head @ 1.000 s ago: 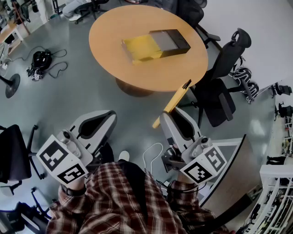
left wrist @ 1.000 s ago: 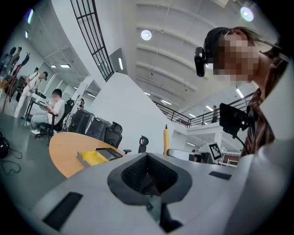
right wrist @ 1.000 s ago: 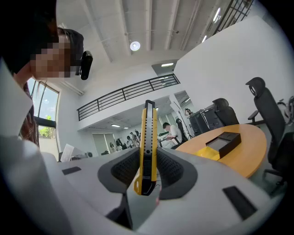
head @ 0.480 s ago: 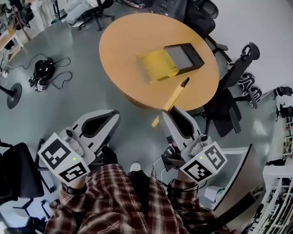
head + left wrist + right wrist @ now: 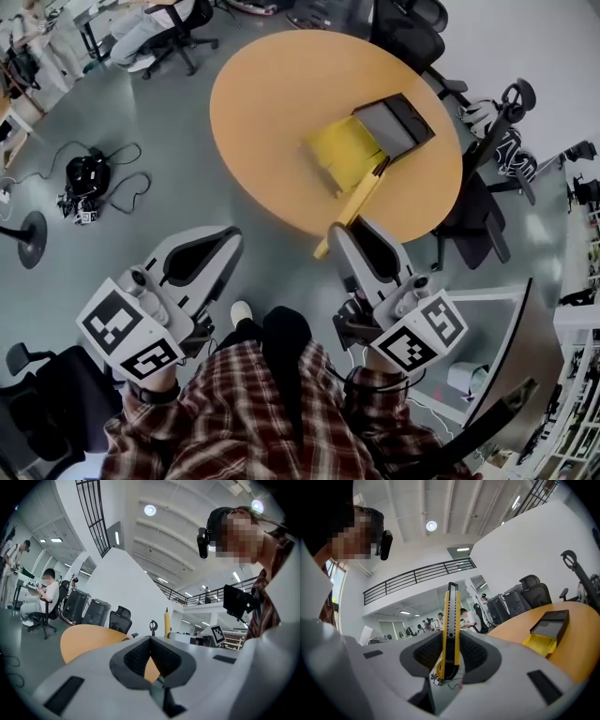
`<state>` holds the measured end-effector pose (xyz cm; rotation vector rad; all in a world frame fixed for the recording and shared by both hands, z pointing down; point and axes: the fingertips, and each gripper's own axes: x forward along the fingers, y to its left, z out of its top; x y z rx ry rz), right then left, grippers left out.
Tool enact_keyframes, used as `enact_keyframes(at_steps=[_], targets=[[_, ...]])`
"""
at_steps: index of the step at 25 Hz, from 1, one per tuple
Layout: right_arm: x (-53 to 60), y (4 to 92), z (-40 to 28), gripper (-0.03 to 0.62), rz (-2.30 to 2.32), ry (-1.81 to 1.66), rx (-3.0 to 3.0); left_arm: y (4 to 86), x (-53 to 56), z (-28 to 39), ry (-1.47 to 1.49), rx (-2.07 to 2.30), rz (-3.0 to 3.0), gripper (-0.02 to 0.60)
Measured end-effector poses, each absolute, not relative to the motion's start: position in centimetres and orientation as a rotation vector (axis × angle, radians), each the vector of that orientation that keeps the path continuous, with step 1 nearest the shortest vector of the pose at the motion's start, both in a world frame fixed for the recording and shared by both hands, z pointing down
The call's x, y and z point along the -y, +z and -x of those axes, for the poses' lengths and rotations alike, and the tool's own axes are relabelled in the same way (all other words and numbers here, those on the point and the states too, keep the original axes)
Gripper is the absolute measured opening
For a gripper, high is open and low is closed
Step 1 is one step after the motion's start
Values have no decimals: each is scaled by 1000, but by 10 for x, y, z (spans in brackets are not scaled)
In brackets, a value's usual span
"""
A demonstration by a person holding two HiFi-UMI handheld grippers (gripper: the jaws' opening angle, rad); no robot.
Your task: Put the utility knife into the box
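My right gripper [image 5: 345, 236] is shut on a long yellow utility knife [image 5: 352, 208] that sticks out past the jaws toward the round table [image 5: 272, 103]. In the right gripper view the knife [image 5: 451, 630] stands upright between the jaws of that gripper [image 5: 449, 654]. The box has a yellow tray [image 5: 341, 154] and a black lid [image 5: 397, 124] and lies on the table's right side; it also shows in the right gripper view as the box [image 5: 547, 630]. The knife's tip lies over the table edge just short of the tray. My left gripper [image 5: 217, 246] hangs over the floor, jaws together, holding nothing [image 5: 151, 660].
Black office chairs [image 5: 478, 216] stand by the table's right edge and behind it. A bag with cables [image 5: 84, 178] lies on the grey floor at the left. People sit at desks at the far left [image 5: 42, 597].
The table and box have slid closer and rightward in the head view. The knife tip, earlier over the floor beside the table, now reaches the table edge by the yellow tray.
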<state>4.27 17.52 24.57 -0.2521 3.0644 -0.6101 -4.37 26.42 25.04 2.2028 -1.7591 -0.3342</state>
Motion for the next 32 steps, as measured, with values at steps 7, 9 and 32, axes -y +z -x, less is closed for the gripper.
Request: enact_keyframes(at_steps=[7,9,32], targets=[[-112,274,-22,123,399,-678,-3086,275,-206,73,-336,1659,-2196,11],[-85,280,-11,123,414,-691,-3088,281,-180,85,-335,1650,-2191,11],[152,296,29,123,798,-720,-3031,270,72,137,-244,1346,-2359,11]])
